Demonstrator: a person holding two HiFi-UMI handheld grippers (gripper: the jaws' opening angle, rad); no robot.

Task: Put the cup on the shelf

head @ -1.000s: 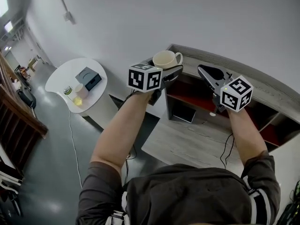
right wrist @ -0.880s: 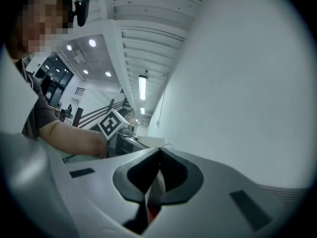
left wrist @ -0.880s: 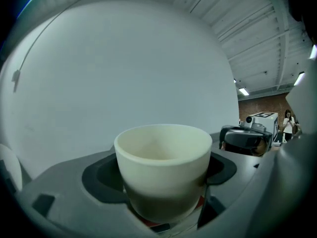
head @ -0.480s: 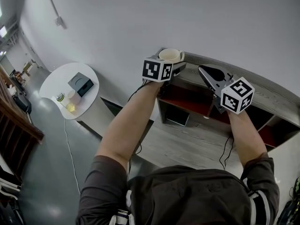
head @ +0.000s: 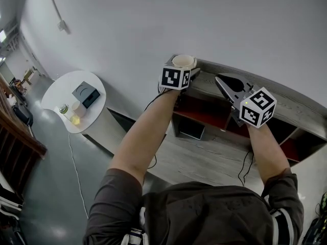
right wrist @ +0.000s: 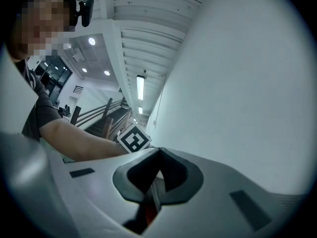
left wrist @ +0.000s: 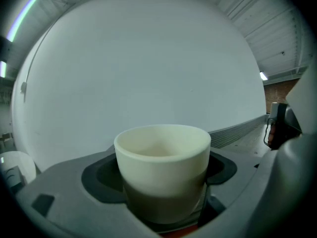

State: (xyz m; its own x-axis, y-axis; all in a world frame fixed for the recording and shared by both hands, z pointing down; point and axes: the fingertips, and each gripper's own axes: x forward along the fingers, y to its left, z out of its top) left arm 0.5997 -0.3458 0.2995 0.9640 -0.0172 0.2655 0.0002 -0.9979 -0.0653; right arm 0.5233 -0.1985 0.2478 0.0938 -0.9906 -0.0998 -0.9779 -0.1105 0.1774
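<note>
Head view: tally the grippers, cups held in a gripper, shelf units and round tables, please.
Grippers: 2, left gripper and right gripper
Cups held: 1, cup
Shelf units: 1, shelf
Round tables: 1, round table
Total: 5

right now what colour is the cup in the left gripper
The cup is plain cream white, no pattern; clearest in the left gripper view.

The head camera looks steeply down from above the person onto the shelf (head: 291,103) and the floor (head: 46,177). The left gripper (left wrist: 162,175) camera sits very near behind its jaws and faces the white wall (left wrist: 148,58), with the cup (left wrist: 162,148) filling the lower middle. The right gripper (right wrist: 158,167) camera faces leftward along the same wall; it shares the left forearm (right wrist: 79,143) with the head view
</note>
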